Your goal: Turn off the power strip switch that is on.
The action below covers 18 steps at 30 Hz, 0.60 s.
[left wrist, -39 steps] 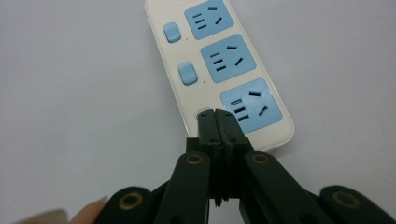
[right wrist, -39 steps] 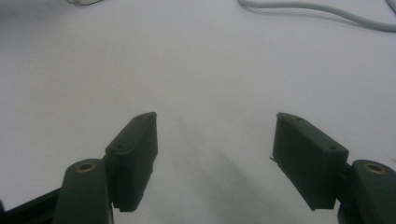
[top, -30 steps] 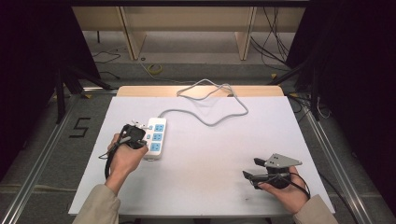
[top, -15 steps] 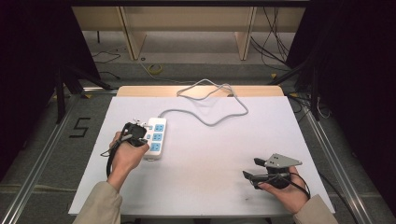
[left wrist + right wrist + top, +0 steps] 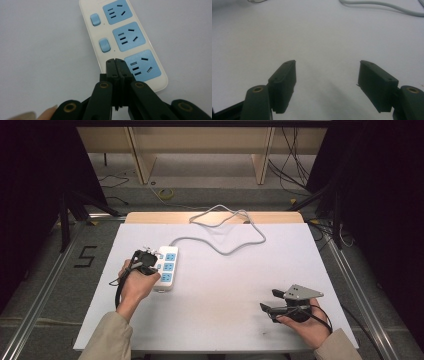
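A: Left gripper (image 5: 115, 61), jaws pressed together, nothing between them. The tips sit over the power strip (image 5: 125, 37), at its left edge beside the nearest blue socket (image 5: 142, 65).

B: Noted. The strip lies flat on the white surface (image 5: 225, 320), left of centre. Three blue sockets in a row, two blue rocker switches (image 5: 104, 45) showing alongside them. Any lettering?

A: None readable on the strip. On the floor left of the surface, a marked "5" (image 5: 86, 256).

B: Its grey cord (image 5: 220, 245) loops off toward the far edge. Right gripper (image 5: 327, 82)?

A: Near right corner, well apart from the strip, jaws standing wide apart over bare surface, holding nothing.
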Motion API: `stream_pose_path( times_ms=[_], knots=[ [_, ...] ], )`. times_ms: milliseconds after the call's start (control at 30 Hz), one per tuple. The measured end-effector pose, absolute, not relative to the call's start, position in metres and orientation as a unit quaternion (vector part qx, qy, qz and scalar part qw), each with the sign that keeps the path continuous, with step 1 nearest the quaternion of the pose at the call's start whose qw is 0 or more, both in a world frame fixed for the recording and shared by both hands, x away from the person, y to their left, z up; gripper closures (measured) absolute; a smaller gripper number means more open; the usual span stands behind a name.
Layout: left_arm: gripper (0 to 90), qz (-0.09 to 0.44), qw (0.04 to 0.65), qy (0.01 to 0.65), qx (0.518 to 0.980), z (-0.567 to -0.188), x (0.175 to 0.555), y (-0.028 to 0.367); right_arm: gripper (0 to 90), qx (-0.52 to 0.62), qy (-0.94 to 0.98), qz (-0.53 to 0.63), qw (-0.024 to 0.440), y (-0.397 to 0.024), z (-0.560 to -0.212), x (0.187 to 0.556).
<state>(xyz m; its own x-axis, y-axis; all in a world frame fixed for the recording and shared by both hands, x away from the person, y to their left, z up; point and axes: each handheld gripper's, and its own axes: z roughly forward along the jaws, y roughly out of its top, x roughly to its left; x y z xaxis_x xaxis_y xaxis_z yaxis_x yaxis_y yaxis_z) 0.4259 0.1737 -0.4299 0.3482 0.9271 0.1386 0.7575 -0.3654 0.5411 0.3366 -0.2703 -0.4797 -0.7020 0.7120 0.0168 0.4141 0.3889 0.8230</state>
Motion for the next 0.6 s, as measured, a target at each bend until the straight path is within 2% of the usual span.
stream_pose_path(
  times_ms=[600],
  knots=[
    [89.9, 0.212, 0.184, 0.53, 0.8, -0.435, 0.4339, 0.1728, 31.5, 0.346, 0.815, 0.432, 0.171, -0.2703, -0.4797, 0.3368]
  ],
)
